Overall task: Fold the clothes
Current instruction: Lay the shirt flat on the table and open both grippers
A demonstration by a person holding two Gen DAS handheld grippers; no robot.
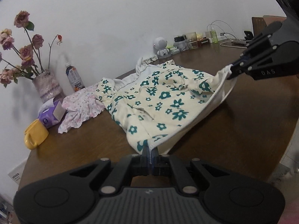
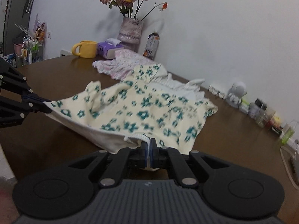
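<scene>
Left hand-held gripper [image 1: 150, 152] clamped tight on one corner of the cream flower top [image 1: 160, 97], right hand-held gripper [image 2: 148, 149] pinching the other corner of the same edge. Edge lifted and stretched between both, rest of top lying on the brown desk [image 1: 233, 130]. Just behind the top, a pink garment [image 1: 82, 108]. Past that, near the wall, yellow mug [image 1: 35, 134], purple tissue box [image 1: 50, 113], flower vase [image 1: 47, 85]

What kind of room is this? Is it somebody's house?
Probably a home. The brown table holds a vase of roses, a yellow mug, a tissue box and a small robot toy, with chargers and bottles along the wall.
</scene>
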